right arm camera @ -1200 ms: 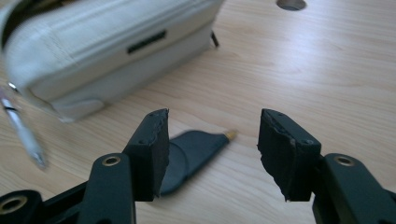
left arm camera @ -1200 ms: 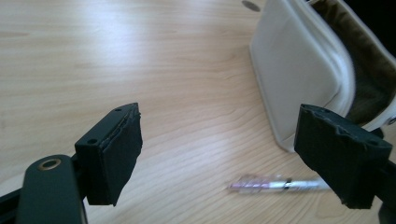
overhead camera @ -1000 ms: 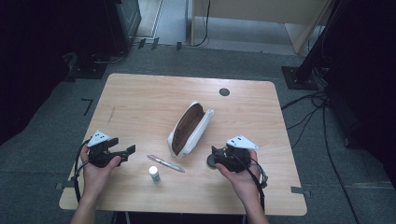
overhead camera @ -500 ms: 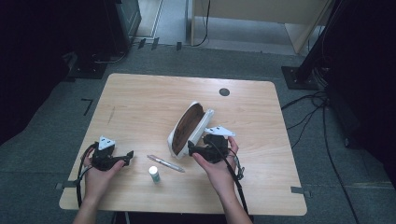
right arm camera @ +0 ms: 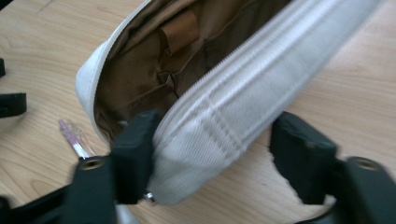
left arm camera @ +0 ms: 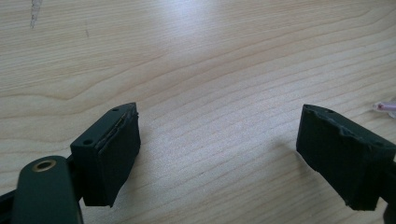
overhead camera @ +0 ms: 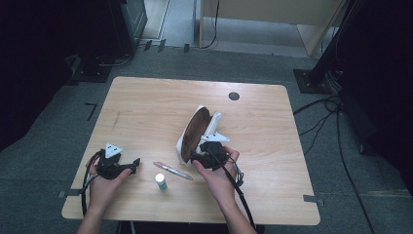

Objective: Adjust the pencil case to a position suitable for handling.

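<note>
Here the right gripper (right arm camera: pixel 212 158) has been closing around the white pencil case's (right arm camera: pixel 233 107) wall; the left gripper (left arm camera: pixel 219 158) gapes wide over bare table (left arm camera: pixel 196 70).

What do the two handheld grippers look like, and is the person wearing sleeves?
Both the left gripper and the right gripper are black, each topped with a grey three-cornered plate and trailing a black cable. Up close, the jaws are blocky, with flat dark pads and small screw holes. The forearms are bare: no sleeves show.
</note>
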`<state>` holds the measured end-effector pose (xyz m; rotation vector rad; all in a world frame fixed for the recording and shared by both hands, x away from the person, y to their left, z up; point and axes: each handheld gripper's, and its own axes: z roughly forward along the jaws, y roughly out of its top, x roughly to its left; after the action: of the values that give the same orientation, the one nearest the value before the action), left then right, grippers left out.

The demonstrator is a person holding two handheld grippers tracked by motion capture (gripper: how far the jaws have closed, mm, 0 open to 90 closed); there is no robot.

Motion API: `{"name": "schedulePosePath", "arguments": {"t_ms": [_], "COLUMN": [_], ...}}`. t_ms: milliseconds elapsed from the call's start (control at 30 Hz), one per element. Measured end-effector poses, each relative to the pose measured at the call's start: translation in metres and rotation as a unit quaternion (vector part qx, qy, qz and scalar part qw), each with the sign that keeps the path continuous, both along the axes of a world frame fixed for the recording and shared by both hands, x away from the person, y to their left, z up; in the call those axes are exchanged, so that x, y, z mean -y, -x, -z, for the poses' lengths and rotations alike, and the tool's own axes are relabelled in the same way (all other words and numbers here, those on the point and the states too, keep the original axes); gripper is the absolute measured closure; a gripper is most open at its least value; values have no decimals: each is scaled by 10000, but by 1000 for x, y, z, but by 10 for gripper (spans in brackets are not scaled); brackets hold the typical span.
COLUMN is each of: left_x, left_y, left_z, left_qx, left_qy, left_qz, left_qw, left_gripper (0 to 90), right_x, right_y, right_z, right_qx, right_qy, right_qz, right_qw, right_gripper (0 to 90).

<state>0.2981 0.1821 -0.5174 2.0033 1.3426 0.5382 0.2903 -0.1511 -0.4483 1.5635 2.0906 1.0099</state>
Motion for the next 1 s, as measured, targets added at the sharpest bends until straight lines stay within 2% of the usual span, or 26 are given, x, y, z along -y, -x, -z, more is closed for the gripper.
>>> {"name": "schedulePosePath", "arguments": {"t_ms": [33,67,100,200,267,433,500,567,633,767,867,900,1000], "left_x": [0,0,1,1,1,1,1,1,2,3,3,3,3], "left_y": [0,0,0,0,0,0,0,0,0,0,0,0,0], "left_z": [0,0,0,0,0,0,0,0,0,0,0,0,0], "left_qx": [0,2,2,1,-2,3,2,4,9,15,13,13,12], "left_qy": [0,-17,-21,-26,-26,-31,-35,-41,-45,-118,-133,-154,-157], "left_qz": [0,-2,-4,-6,-6,-9,-10,-9,-16,-4,0,-1,-4], "left_qw": [10000,10000,10000,10000,10000,10000,10000,10000,10000,9999,9999,9999,9999], "left_gripper": [139,140,140,139,140,140,140,140,139,140,140,140,140], "right_x": [0,5,7,13,20,28,31,32,34,38,39,40,39], "right_y": [0,-1,-2,-5,-10,-18,-23,-26,-29,-35,-36,-35,-34], "right_z": [0,-1,-2,-2,-2,-2,-3,-3,-3,-4,-4,-4,-4], "right_qx": [0,45,57,77,75,125,205,245,303,298,356,385,432], "right_qy": [0,38,40,46,26,117,305,343,514,555,611,587,564], "right_qz": [0,-57,-90,-159,-239,-441,-625,-730,-835,-999,-927,-753,-645], "right_qw": [10000,10000,9999,9998,9997,9989,9974,9964,9947,9930,9932,9947,9954], "right_gripper": [393,460,490,531,589,638,671,676,688,695,717,734,737]}}
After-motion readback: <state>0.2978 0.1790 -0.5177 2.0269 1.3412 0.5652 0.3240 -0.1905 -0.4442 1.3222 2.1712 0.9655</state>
